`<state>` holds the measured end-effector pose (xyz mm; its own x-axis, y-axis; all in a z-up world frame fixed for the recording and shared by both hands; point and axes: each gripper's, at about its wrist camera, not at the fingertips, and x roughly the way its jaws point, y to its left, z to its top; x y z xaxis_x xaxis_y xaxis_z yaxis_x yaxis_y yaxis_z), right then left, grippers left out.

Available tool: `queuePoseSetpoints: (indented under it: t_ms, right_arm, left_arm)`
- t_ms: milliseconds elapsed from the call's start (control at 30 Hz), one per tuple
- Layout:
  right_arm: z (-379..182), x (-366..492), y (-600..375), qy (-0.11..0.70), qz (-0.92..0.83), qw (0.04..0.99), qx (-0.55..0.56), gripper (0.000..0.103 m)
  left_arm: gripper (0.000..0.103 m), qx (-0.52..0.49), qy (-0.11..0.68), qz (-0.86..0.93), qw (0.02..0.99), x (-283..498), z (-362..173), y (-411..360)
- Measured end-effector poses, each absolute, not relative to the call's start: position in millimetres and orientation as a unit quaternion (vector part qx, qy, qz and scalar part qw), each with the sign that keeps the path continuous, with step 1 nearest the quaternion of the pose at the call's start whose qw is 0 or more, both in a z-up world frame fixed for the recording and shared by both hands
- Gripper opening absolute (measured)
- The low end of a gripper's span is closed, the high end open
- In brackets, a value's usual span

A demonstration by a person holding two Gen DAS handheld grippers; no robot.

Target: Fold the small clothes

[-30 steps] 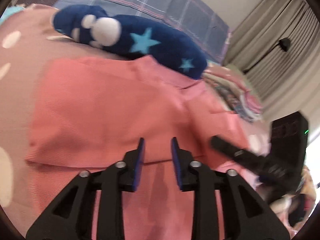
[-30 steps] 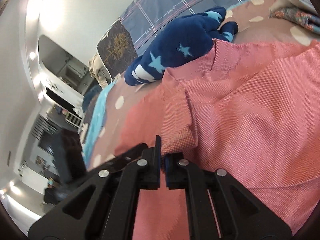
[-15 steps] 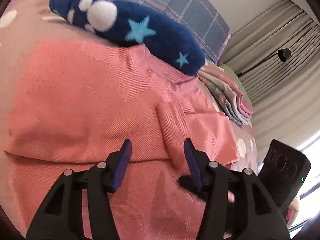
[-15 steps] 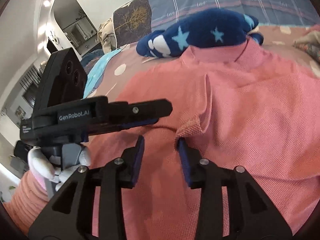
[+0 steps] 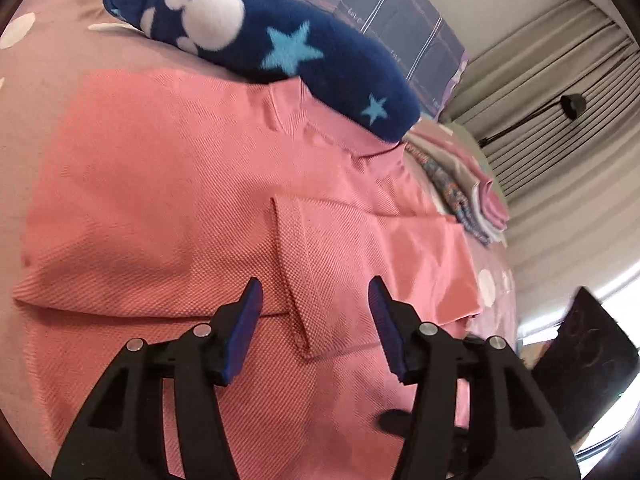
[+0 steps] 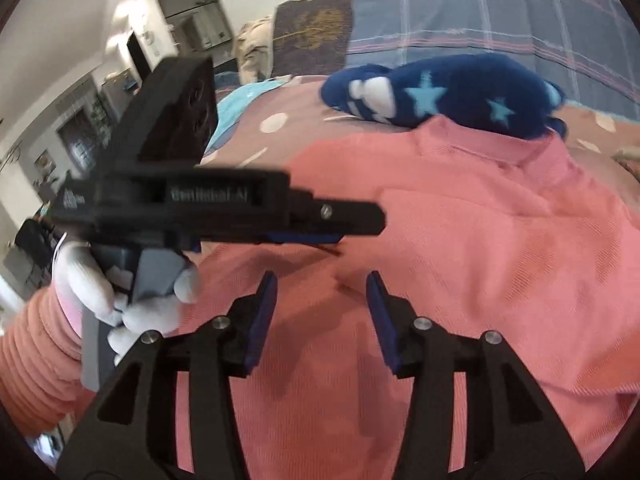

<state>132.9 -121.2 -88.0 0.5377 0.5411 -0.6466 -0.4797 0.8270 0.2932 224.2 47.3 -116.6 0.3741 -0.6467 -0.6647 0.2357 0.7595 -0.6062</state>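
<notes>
A coral-pink polo shirt (image 5: 160, 200) lies spread on the bed, its collar (image 5: 304, 120) tucked under a navy plush with stars. One sleeve (image 5: 316, 256) is folded inward over the body. My left gripper (image 5: 316, 292) hovers open just above that sleeve's hem, pressing on nothing. My right gripper (image 6: 322, 284) is over the shirt's (image 6: 460, 260) lower middle. Its jaws are opening, and only flat cloth lies under them. In the right wrist view a white-gloved hand (image 6: 120, 296) holds the left gripper (image 6: 352, 222), seen side-on just beyond my fingertips.
The navy star plush (image 5: 280, 48) lies along the shirt's top edge. A stack of folded clothes (image 5: 472, 204) sits to the right on the dotted pink sheet (image 5: 486, 284). A plaid pillow (image 6: 500, 20) and curtains (image 5: 560, 92) are behind. The right gripper's black housing (image 5: 584, 364) is low right.
Both grippers have widened; the right one went from shut at the sleeve edge to open and rolled upright. The sleeve now lies folded on the shirt. The left gripper has hardly moved.
</notes>
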Motion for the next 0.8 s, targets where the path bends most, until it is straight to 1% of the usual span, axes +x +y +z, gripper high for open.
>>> queuePoseSetpoints:
  t_ms: [33,67,100,133,167,233,300,433,533,633,700,800]
  right_arm:
    - [-86,130,-126,0.382,0.285,0.878,0.039,0.047]
    - [-84,126,-134,0.382,0.274,0.882,0.035,0.048]
    - [-82,120,-143,0.381,0.263,0.886,0.033,0.048]
    - [-81,116,-151,0.38,0.255,0.889,0.034,0.05]
    - [-80,110,-164,0.379,0.245,0.891,0.04,0.051]
    - [-80,99,-192,0.38,0.224,0.895,0.063,0.052]
    - [-82,92,-214,0.381,0.204,0.898,0.08,0.052]
    - [-93,87,-257,0.396,0.15,0.899,0.111,0.052]
    - [-100,87,-274,0.404,0.128,0.895,0.135,0.052]
    - [-103,88,-277,0.405,0.099,0.901,0.12,0.052]
    - [-105,90,-279,0.407,0.088,0.901,0.122,0.052]
    - [-110,91,-277,0.413,0.076,0.899,0.121,0.052]
  left_arm:
    - [0.055,-0.206,0.485,-0.275,0.804,224,-117,44]
    - [0.051,-0.2,0.481,-0.277,0.807,224,-117,39]
    - [0.041,-0.194,0.478,-0.282,0.809,224,-116,34]
    - [0.009,-0.184,0.476,-0.286,0.811,223,-114,29]
    - [0.003,-0.175,0.474,-0.289,0.813,223,-112,23]
    - [0.002,-0.159,0.457,-0.302,0.821,219,-97,12]
    - [0.003,-0.145,0.426,-0.315,0.836,213,-68,5]
    - [0.003,-0.14,0.358,-0.325,0.864,207,-3,13]
    - [0.003,-0.13,0.326,-0.307,0.885,211,27,26]
    - [0.003,-0.128,0.319,-0.272,0.899,218,33,53]
    - [0.003,-0.129,0.324,-0.243,0.905,222,24,76]
    - [0.003,-0.125,0.354,-0.199,0.905,230,-7,102]
